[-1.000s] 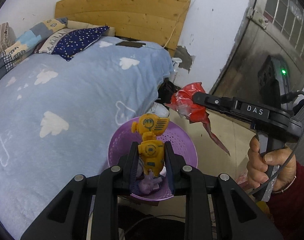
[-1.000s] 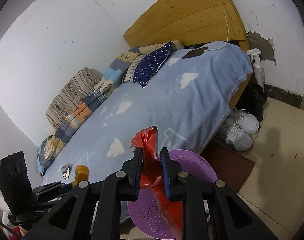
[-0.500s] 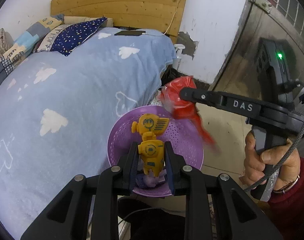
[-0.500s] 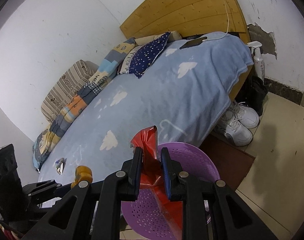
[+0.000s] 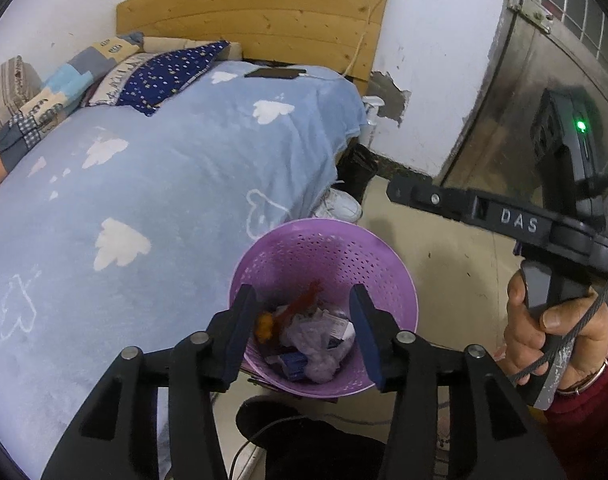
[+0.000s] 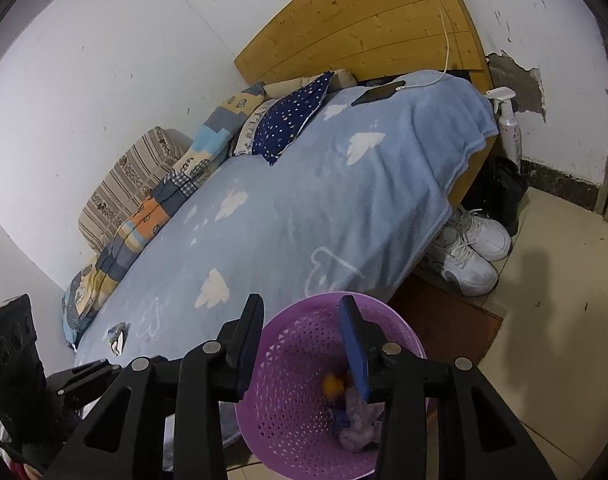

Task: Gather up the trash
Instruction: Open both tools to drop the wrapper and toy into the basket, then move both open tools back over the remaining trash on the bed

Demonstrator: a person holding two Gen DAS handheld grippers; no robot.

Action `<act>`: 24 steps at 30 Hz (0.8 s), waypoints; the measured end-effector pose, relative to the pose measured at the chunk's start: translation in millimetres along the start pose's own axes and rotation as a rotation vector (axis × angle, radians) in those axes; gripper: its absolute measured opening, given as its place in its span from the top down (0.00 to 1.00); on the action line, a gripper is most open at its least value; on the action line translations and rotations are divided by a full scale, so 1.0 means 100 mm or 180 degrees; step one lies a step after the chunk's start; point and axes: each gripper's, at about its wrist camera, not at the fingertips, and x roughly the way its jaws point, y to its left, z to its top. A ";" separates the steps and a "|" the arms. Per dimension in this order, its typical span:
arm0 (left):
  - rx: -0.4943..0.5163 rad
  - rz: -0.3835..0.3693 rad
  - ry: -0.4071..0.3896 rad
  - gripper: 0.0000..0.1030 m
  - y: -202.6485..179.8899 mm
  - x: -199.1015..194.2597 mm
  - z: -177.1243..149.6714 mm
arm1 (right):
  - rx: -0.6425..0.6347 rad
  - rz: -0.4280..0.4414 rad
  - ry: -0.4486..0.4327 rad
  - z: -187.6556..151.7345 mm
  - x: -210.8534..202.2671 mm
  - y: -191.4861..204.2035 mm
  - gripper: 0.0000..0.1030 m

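Left wrist view: purple basket (image 5: 388, 280) on floor beside bed (image 5: 164, 200).
Trash: heap (image 5: 304, 336) in basket bottom.
Left gripper (image 5: 302, 332): above basket, jaws just opened, released, empty.
Right gripper (image 6: 302, 344): above basket, jaws just opened, empty.
Sneakers (image 6: 472, 252): beyond basket.

Blurred orange object (image 6: 331, 385) in purple basket (image 6: 300, 344)
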 end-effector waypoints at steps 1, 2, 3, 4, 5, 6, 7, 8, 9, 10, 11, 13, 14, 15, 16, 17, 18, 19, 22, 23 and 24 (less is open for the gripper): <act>-0.0008 0.0020 -0.0024 0.52 0.01 -0.02 0.00 | -0.0020 -0.0006 0.0011 -0.01 0.00 0.01 0.58; -0.0023 0.0063 -0.0062 0.52 0.02 -0.05 -0.01 | -0.0039 -0.0015 0.0022 -0.01 0.01 0.03 0.58; -0.0034 0.0089 -0.0083 0.51 0.03 -0.06 -0.02 | -0.0064 -0.0028 0.0029 -0.02 0.01 0.05 0.58; -0.0054 0.0124 -0.0118 0.51 0.04 -0.08 -0.03 | -0.0089 -0.0036 0.0030 -0.03 0.01 0.07 0.57; -0.0073 0.0147 -0.0144 0.50 0.06 -0.10 -0.03 | -0.0126 -0.0050 0.0029 -0.03 0.01 0.11 0.57; -0.0098 0.0177 -0.0176 0.49 0.07 -0.12 -0.04 | -0.0162 -0.0069 0.0027 -0.04 0.02 0.13 0.57; -0.0122 0.0207 -0.0204 0.48 0.09 -0.15 -0.05 | -0.0199 -0.0089 0.0022 -0.05 0.02 0.16 0.56; -0.0154 0.0242 -0.0240 0.47 0.11 -0.17 -0.06 | -0.0234 -0.0108 0.0014 -0.06 0.02 0.19 0.56; -0.0174 0.0262 -0.0261 0.47 0.12 -0.19 -0.06 | -0.0275 -0.0133 0.0005 -0.06 0.02 0.22 0.56; -0.0204 0.0293 -0.0289 0.47 0.14 -0.21 -0.07 | -0.0321 -0.0164 -0.0005 -0.07 0.02 0.25 0.55; -0.0228 0.0315 -0.0306 0.47 0.15 -0.22 -0.08 | -0.0363 -0.0195 -0.0015 -0.08 0.02 0.28 0.53; -0.0297 0.0364 -0.0360 0.46 0.18 -0.26 -0.09 | -0.0472 -0.0311 -0.0040 -0.09 0.02 0.36 0.49; -0.0335 0.0383 -0.0385 0.45 0.20 -0.27 -0.10 | -0.0519 -0.0364 -0.0056 -0.10 0.02 0.39 0.49; -0.0362 0.0396 -0.0402 0.44 0.21 -0.29 -0.11 | -0.0580 -0.0414 -0.0081 -0.11 0.01 0.44 0.47; -0.0394 0.0409 -0.0424 0.44 0.23 -0.30 -0.12 | -0.0626 -0.0461 -0.0100 -0.12 0.01 0.47 0.45; -0.0434 0.0424 -0.0449 0.44 0.25 -0.32 -0.12 | -0.0664 -0.0504 -0.0118 -0.13 0.00 0.50 0.42; -0.0457 0.0432 -0.0460 0.43 0.26 -0.34 -0.13 | -0.0713 -0.0549 -0.0136 -0.13 0.00 0.54 0.40; -0.0492 0.0438 -0.0475 0.43 0.29 -0.35 -0.14 | -0.0749 -0.0580 -0.0145 -0.14 0.00 0.57 0.38; -0.0575 0.0451 -0.0509 0.43 0.34 -0.39 -0.17 | -0.0842 -0.0659 -0.0172 -0.15 0.01 0.68 0.34; -0.0594 0.0458 -0.0516 0.43 0.36 -0.40 -0.19 | -0.0878 -0.0701 -0.0183 -0.15 0.01 0.71 0.33; -0.0621 0.0480 -0.0527 0.43 0.38 -0.42 -0.21 | -0.0905 -0.0722 -0.0192 -0.16 0.01 0.74 0.32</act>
